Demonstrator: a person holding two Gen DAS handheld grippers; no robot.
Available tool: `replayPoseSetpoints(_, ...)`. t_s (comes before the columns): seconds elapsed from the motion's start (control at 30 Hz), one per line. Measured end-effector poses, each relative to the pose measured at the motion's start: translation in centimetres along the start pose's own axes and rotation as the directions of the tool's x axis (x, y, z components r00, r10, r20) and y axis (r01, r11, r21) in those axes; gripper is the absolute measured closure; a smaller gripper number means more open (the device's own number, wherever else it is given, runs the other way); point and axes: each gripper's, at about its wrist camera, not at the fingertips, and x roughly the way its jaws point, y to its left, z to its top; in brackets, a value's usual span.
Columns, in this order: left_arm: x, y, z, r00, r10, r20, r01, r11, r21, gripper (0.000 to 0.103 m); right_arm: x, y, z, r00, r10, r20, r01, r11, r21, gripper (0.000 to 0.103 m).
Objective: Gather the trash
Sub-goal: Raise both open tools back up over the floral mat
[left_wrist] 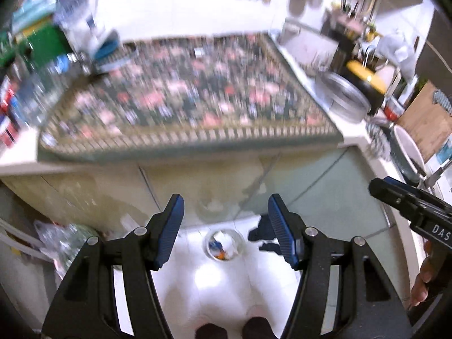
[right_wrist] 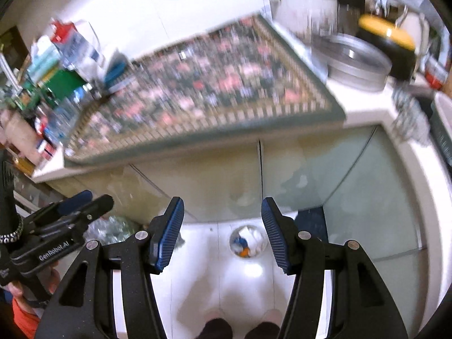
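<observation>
A small round clear bin [left_wrist: 223,245] stands on the white floor below me, holding white, blue and orange trash; it also shows in the right wrist view [right_wrist: 248,241]. My left gripper [left_wrist: 226,230] is open and empty, held high above the bin. My right gripper [right_wrist: 223,233] is open and empty too, also above the bin. The right gripper shows at the right edge of the left wrist view [left_wrist: 380,186], and the left gripper at the left edge of the right wrist view [right_wrist: 93,200]. A tiny pale scrap [left_wrist: 198,52] lies on the floral mat.
A counter with a floral mat [left_wrist: 183,96] lies ahead, above pale cabinet doors [left_wrist: 310,192]. Bottles and boxes [left_wrist: 42,56] crowd its left side. A metal tin [left_wrist: 343,96] and a yellow-lidded pot [left_wrist: 367,79] stand right. A dark cloth [left_wrist: 261,233] and crumpled plastic [left_wrist: 65,237] lie on the floor.
</observation>
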Motion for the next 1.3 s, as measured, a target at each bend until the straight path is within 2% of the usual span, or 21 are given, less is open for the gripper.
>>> replayPoseSetpoints(0.17,-7.0,1.4,2.7,0.991,-0.022,0.131,0.021,1.000,0.013,0.042,-5.4,2.8,1.9,0.993,-0.010,0.119,0.011,1.000,-0.009,0.050)
replayPoseSetpoints(0.37,-11.8,1.9,4.9,0.969,-0.034,0.243,0.025,0.999,0.040,0.042,-10.0,5.9,3.6,0.961,-0.023,0.274,0.037,0.998,-0.046,0.047)
replayPoseSetpoints(0.53,-13.4,1.9,7.1,0.949,-0.032,0.314,0.016,0.998,0.055,0.029,-11.7,7.2,5.5,0.929,-0.007,0.369,0.038,0.996,-0.078,0.038)
replayPoseSetpoints(0.63,-12.6,1.4,8.8,0.940,-0.021,0.341,0.001,0.998,0.057,0.022,-11.5,7.5,7.0,0.917,0.015,0.400,0.025,0.995,-0.094,0.036)
replayPoseSetpoints(0.83,-9.4,-0.2,12.9,0.933,0.024,0.358,-0.036,0.999,0.026,0.022,-9.5,6.5,10.5,0.904,0.067,0.423,-0.006,0.990,-0.143,0.034)
replayPoseSetpoints(1.1,-4.2,-2.1,19.9,0.935,0.089,0.342,-0.072,0.995,-0.062,0.022,-5.9,2.5,17.8,0.913,0.150,0.379,-0.074,0.975,-0.207,0.034)
replayPoseSetpoints(1.3,0.0,-1.9,23.2,0.938,0.150,0.311,-0.113,0.985,-0.132,0.022,-2.1,0.4,21.8,0.937,0.143,0.320,-0.054,0.962,-0.269,0.034)
